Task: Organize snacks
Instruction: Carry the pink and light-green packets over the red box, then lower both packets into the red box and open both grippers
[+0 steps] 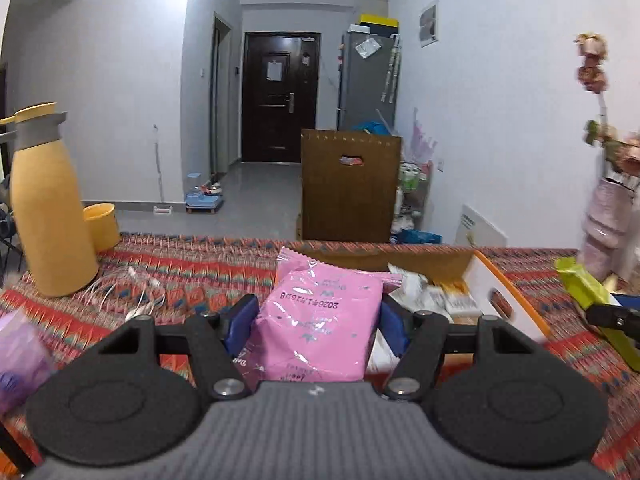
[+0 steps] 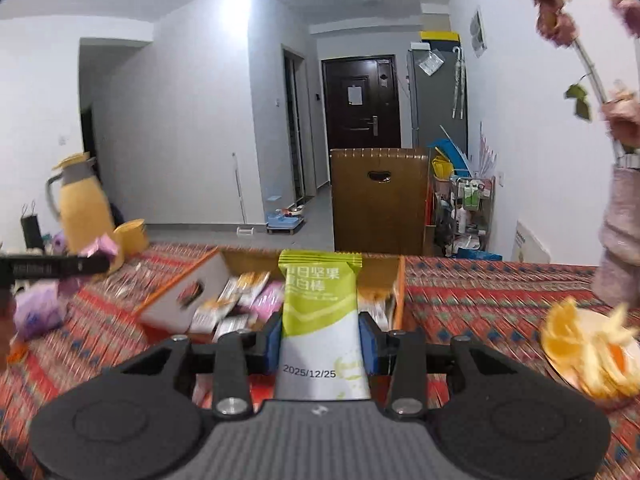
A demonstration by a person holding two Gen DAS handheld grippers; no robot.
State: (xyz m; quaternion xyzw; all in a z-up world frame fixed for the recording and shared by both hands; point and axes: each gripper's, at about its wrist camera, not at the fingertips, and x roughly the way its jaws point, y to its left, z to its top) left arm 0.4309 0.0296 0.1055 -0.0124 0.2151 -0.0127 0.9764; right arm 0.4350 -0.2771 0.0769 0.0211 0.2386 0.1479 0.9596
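Both arms are mid-delivery. The left gripper (image 1: pixel 318 316) pinches a pink snack packet (image 1: pixel 316 320) between its blue pads, and the right gripper (image 2: pixel 322 338) pinches a green-and-white protein bar (image 2: pixel 320 320). Each is held just short of the open cardboard box (image 2: pixel 384 272), which lies at 12 o'clock and already holds a jumble of small packets (image 2: pixel 236 304) (so part of the sorting looks done). A purple packet (image 1: pixel 20 356) at 9 o'clock on the patterned bench (image 1: pixel 200 264) seems left to collect. The box's near edge is low and its mouth wide; the yellow jug (image 1: pixel 48 208) at 10 o'clock and the plate of orange slices (image 2: pixel 592 352) at 3 o'clock stand well apart from the approach.
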